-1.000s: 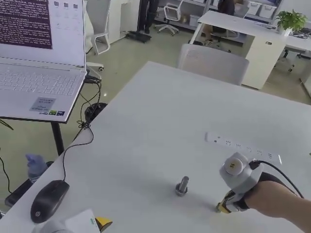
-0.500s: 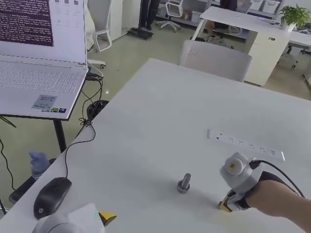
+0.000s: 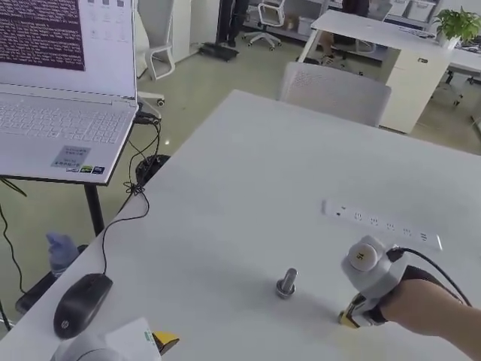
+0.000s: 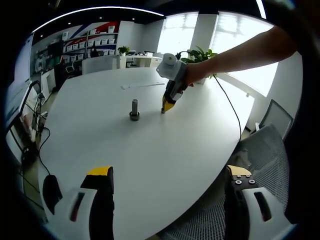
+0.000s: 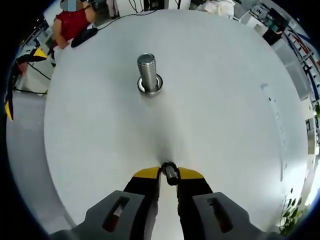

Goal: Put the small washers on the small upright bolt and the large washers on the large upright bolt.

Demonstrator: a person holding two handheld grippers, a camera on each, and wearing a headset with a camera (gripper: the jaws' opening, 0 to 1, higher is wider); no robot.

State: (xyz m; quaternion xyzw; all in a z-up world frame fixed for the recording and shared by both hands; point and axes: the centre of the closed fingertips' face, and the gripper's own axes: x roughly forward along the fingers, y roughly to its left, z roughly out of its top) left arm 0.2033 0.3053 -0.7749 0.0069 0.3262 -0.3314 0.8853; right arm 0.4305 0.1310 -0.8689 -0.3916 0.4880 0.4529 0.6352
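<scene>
Right gripper (image 5: 169,175) stands tips-down on the white table (image 5: 225,125), its jaws pinched together on a small metal piece (image 5: 170,173), dark and roundish, too small for me to say whether it is a bolt or a washer. Just ahead of those tips, a little apart, the large bolt (image 5: 147,70) stands upright with a ring around its foot, seemingly a washer (image 5: 150,91). Seen from the head view, a hand (image 3: 421,308) wraps this gripper at the near right of the table, and a cable (image 3: 436,271) runs off behind it. Left gripper (image 4: 167,175) hangs over the table's near edge, well apart from the bolt, jaws spread wide with nothing between them. Farther out lie a power strip (image 3: 379,224), a black mouse (image 3: 79,303) and, on a side stand, a laptop (image 3: 60,128)
</scene>
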